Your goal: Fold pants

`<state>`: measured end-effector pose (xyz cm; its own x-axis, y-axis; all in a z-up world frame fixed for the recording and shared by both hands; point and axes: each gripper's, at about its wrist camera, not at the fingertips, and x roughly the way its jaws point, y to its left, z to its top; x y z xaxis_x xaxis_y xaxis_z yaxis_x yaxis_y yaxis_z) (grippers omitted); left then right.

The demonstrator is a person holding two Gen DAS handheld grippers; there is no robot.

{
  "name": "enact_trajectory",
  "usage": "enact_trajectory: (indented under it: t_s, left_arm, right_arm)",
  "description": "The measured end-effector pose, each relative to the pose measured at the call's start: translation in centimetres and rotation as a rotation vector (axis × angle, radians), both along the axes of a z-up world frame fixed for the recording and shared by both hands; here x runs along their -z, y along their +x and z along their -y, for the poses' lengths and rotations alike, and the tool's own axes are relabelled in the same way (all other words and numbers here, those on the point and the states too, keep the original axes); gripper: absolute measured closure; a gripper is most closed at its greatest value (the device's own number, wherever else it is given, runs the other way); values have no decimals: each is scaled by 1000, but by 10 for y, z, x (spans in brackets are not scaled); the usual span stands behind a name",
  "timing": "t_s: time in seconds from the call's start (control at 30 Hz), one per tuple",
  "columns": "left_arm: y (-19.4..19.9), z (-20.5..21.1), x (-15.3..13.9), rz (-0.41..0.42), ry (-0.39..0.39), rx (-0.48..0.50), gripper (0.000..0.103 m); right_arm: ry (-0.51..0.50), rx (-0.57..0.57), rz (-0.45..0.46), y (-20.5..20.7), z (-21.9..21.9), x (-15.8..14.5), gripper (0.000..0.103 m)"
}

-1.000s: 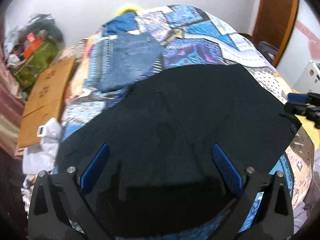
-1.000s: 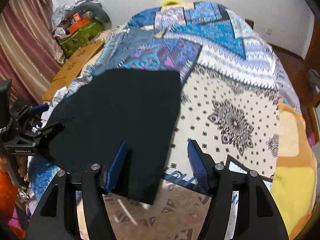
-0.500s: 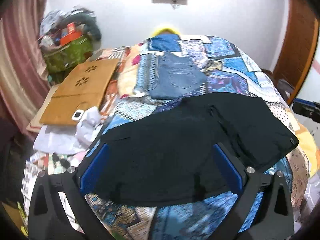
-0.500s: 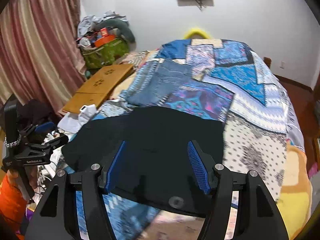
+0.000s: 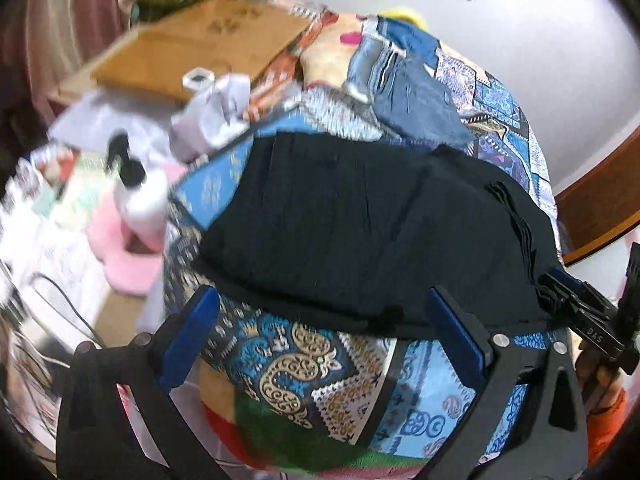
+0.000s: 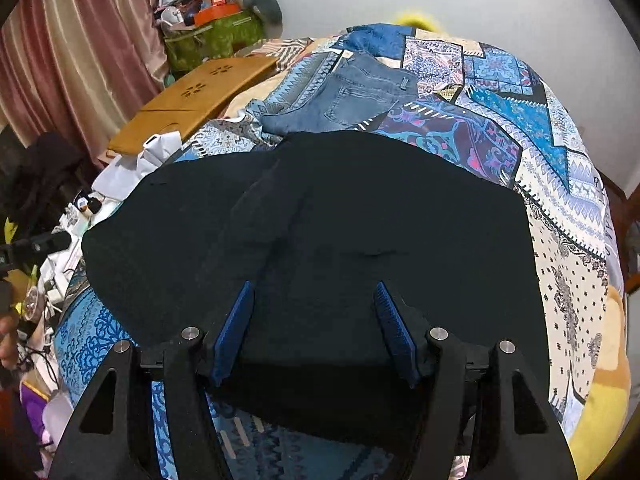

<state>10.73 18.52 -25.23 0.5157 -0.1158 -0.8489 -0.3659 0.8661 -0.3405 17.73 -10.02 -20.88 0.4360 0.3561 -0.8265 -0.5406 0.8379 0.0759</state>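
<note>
The black pants (image 5: 380, 236) lie folded across the patterned bedspread (image 5: 304, 372); they also fill the middle of the right wrist view (image 6: 340, 248). My left gripper (image 5: 320, 336) is open and empty, held just off the pants' near edge over the bed's side. My right gripper (image 6: 314, 332) is open, its fingers spread low over the pants' near edge, with nothing between the pads. The right gripper also shows in the left wrist view (image 5: 580, 312) at the pants' right end.
Folded blue jeans (image 6: 352, 96) lie on the bed beyond the pants. A wooden lap desk (image 6: 200, 92) leans at the bed's left side. Left of the bed are white cloths (image 5: 216, 112), a pump bottle (image 5: 140, 196) and pink slippers (image 5: 120, 256).
My left gripper has pulled back and swung left, off the pants and over the bed's edge. My right gripper has dropped closer to the pants. Both stay open.
</note>
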Motion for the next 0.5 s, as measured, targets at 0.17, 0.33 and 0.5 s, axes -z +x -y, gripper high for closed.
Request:
enact_trajectory:
  t_s: [0.17,0.33,0.5]
  left_arm:
    - [1,-2,27,-24,-257,24,0]
    - [12,-9,36,-8,-344,8,0]
    - [34,-27,54,-7,-465,-4,0]
  right_arm:
    - [-7,7,4,-2,-2,0,43]
    - [2,14,2,-3,-3,1,43]
    - [10,15,-1,-2,-3,2,43]
